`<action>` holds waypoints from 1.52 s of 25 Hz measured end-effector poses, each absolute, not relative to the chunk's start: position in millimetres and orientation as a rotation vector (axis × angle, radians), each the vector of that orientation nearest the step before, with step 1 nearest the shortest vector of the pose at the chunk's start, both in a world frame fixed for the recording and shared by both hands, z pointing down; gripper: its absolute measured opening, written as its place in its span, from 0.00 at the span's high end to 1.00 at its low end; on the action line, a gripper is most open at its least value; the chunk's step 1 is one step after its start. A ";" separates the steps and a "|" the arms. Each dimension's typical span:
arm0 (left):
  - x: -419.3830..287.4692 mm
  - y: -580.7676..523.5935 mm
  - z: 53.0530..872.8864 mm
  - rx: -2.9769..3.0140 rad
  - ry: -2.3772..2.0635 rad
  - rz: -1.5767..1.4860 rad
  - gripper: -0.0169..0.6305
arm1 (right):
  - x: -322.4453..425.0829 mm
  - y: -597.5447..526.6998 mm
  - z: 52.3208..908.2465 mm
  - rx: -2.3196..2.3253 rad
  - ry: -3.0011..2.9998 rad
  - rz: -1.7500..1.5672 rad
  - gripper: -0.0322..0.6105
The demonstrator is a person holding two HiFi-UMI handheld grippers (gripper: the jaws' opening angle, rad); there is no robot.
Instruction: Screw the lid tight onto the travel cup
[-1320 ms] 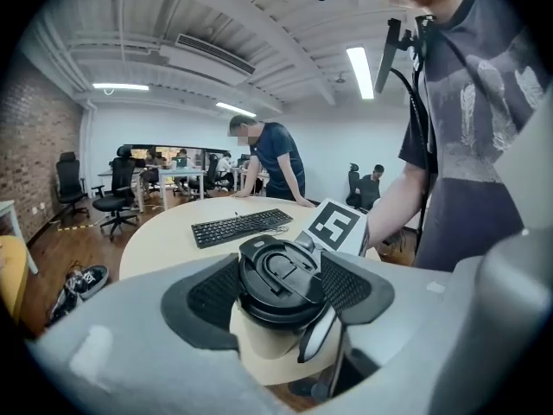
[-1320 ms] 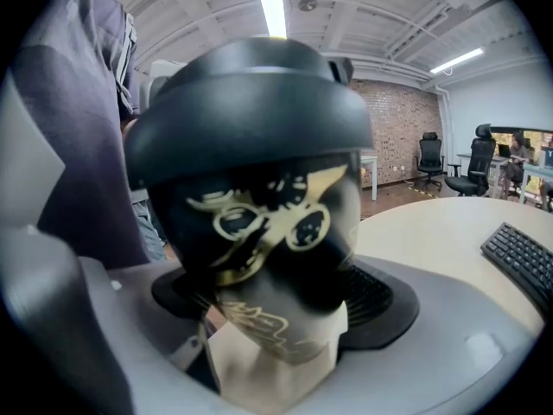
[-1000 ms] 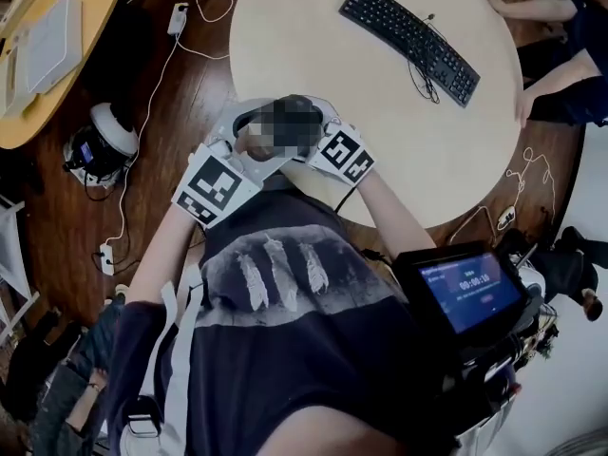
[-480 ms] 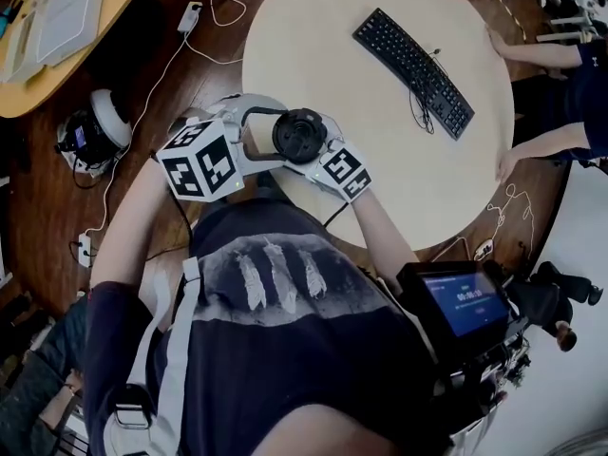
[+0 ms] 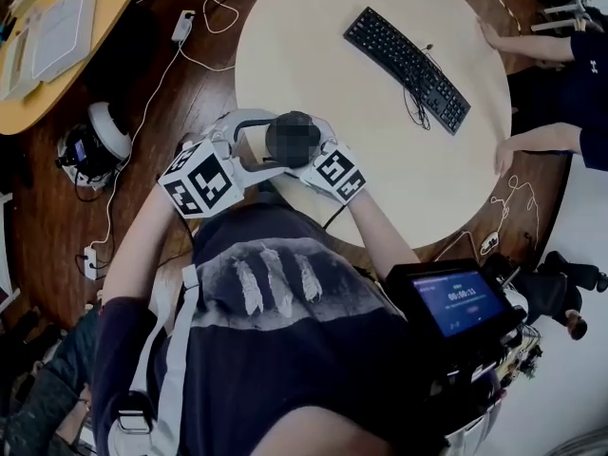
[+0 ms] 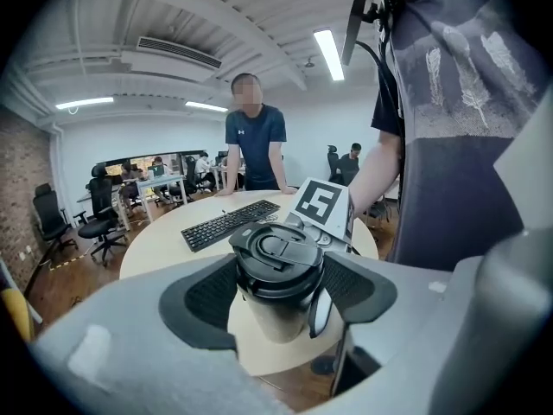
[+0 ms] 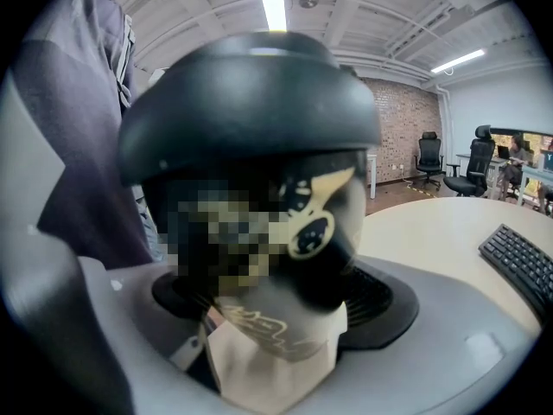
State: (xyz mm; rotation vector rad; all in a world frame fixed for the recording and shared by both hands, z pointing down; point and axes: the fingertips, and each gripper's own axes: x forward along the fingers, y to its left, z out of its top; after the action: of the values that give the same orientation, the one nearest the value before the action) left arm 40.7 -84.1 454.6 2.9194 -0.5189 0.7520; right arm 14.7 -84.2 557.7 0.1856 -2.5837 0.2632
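Observation:
A pale travel cup (image 6: 275,316) with a black lid (image 6: 278,251) hangs over the near edge of the round table (image 5: 380,103), seen from above (image 5: 293,139) in the head view. My left gripper (image 6: 278,292) reaches round the lid. Its black pads (image 6: 200,299) stand close beside the lid on both sides without pressing it, the jaws nearly as wide as they go. My right gripper (image 7: 272,318) comes in from the other side and is shut on the cup's body (image 7: 276,353) below the lid. Its marker cube (image 6: 324,207) shows behind the cup.
A black keyboard (image 5: 407,55) lies on the far part of the table. A person (image 6: 257,145) leans on the far rim, arms (image 5: 541,46) at the right. A lit screen (image 5: 458,302) hangs at my right hip. Cables and a white device (image 5: 95,141) lie on the wooden floor at the left.
My left gripper's marker cube has swung round the cup, up and to the left, then settled a little lower. The cup and the right gripper stay at the table's near edge.

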 end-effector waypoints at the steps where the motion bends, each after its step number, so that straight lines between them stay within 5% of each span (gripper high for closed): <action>1: 39.8 -81.4 455.5 2.905 -0.550 0.745 0.47 | 13.6 -82.1 558.9 0.180 -2.585 0.263 0.29; 11: 33.4 -83.6 459.7 2.851 -0.745 0.694 0.47 | 6.7 -81.7 563.4 0.205 -2.591 0.282 0.30; 30: 24.2 -83.4 456.0 2.977 -0.411 0.847 0.47 | 3.6 -69.9 575.8 0.168 -2.565 0.320 0.30; 38: 43.7 -101.7 449.8 2.926 -0.453 0.627 0.52 | 19.5 -96.9 567.7 0.226 -2.551 0.276 0.30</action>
State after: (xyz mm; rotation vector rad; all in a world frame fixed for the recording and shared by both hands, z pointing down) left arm 43.7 -101.7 449.8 2.9263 -0.4532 0.6270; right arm 19.5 -96.9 567.7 0.2257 -2.5509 0.2755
